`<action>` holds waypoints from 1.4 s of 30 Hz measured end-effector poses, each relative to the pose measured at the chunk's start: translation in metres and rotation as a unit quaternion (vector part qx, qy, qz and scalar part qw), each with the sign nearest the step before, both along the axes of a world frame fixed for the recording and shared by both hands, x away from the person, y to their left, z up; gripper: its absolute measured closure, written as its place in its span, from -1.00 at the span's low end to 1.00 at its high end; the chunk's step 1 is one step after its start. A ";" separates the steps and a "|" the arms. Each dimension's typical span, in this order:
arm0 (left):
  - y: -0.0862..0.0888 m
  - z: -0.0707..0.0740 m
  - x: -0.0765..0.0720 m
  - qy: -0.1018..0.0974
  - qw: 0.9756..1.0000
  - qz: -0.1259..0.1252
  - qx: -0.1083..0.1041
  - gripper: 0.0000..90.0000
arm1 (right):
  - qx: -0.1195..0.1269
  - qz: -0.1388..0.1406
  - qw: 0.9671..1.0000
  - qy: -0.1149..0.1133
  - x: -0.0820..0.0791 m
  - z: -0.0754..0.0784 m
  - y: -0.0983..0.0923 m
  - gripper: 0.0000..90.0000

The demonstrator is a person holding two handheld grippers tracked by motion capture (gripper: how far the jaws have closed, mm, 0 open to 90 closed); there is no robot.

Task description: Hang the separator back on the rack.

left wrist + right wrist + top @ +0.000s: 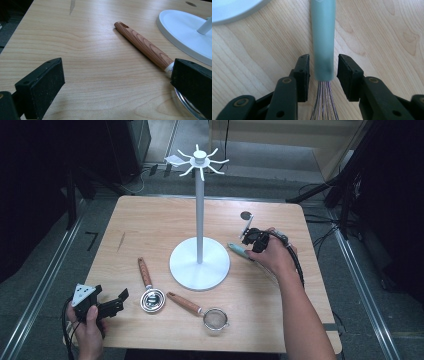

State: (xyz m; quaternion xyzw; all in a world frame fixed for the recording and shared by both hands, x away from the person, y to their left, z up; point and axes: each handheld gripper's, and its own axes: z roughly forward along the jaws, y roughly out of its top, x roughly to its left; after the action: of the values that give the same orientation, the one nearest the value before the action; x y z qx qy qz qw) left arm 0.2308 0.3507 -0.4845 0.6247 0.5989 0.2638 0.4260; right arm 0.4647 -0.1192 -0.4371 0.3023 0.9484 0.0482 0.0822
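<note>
While the right tool [322, 72] hangs over the wooden surface [150, 220], its two black jaws stand on either side of a whisk [323, 45], with a narrow gap showing on each side of the pale green handle, so nothing is gripped yet. The whisk lies flat just to the right of the white stand [199, 262], its handle tip near the stand's round base. Left of the stand, near the surface's front corner, the left tool [117, 301] is held wide open and empty. A wooden-handled ladle [150, 292] and a small strainer [207, 314] lie in front of the stand.
</note>
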 end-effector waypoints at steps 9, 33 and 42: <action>0.000 0.000 0.000 0.002 1.000 -0.001 -0.001 -1.00 | -0.018 0.004 1.000 0.018 0.005 -0.013 0.008 0.48; 0.000 0.000 0.001 0.006 1.000 0.000 -0.001 -1.00 | -0.037 -0.010 0.998 0.058 0.011 -0.023 0.015 0.57; 0.000 0.000 0.001 0.006 1.000 0.002 0.001 -1.00 | -0.024 -0.065 0.992 0.108 0.015 -0.023 0.016 0.57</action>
State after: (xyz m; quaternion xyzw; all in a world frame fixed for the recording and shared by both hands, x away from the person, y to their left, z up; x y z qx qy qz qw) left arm 0.2320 0.3504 -0.4847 0.6256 0.6023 0.2610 0.4216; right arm 0.4793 -0.1029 -0.4603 0.3644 0.9311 -0.0127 -0.0108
